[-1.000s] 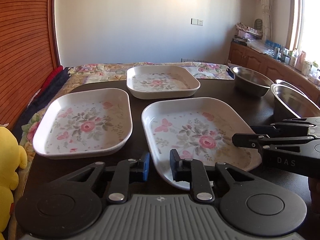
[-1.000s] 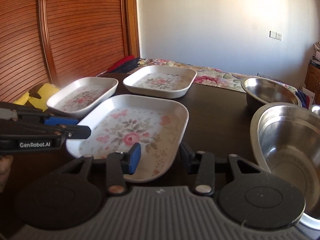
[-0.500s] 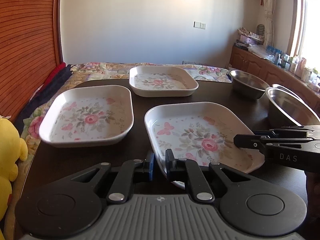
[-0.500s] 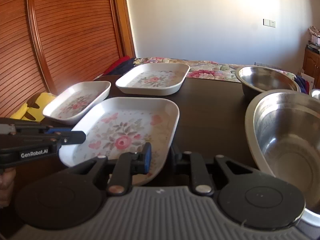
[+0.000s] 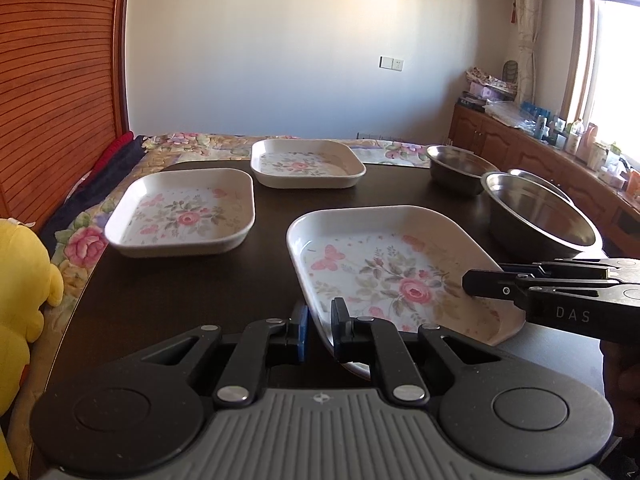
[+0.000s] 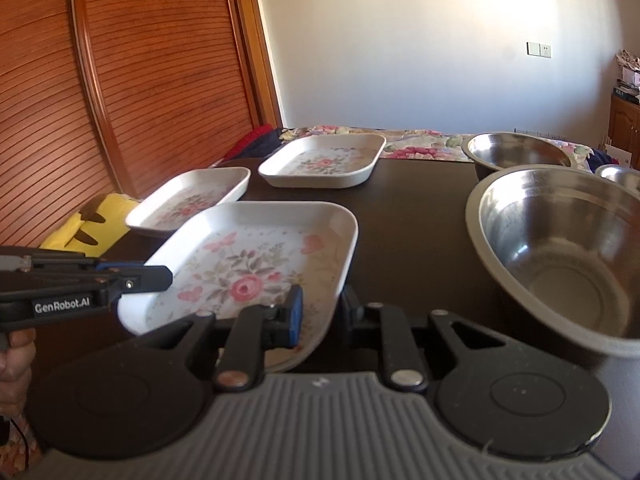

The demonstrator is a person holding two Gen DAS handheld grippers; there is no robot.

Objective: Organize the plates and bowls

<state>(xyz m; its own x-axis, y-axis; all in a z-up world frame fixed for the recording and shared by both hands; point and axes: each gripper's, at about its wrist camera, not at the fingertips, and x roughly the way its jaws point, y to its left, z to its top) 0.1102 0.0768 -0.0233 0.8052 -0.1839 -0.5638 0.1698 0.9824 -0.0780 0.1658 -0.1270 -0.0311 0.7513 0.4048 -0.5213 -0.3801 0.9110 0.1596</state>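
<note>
Three white floral plates lie on the dark table. My left gripper (image 5: 319, 330) is shut on the near left rim of the nearest plate (image 5: 392, 276). My right gripper (image 6: 320, 312) is shut on the same plate (image 6: 256, 264) at its near right rim. The plate is lifted and tilted off the table between them. A second plate (image 5: 184, 212) lies at the left, a third (image 5: 306, 162) at the back. Three steel bowls stand at the right: a large one (image 6: 560, 248), one behind it (image 6: 516, 152), and another partly hidden (image 6: 620, 176).
A yellow plush toy (image 5: 20, 280) sits off the table's left edge. A floral cloth (image 5: 192, 144) covers the far side. A wooden slatted door (image 6: 140, 80) stands at the left, cabinets (image 5: 560, 160) with bottles at the right.
Both grippers have closed on the near plate's rim and raised it off the table. The view has pulled back and upward.
</note>
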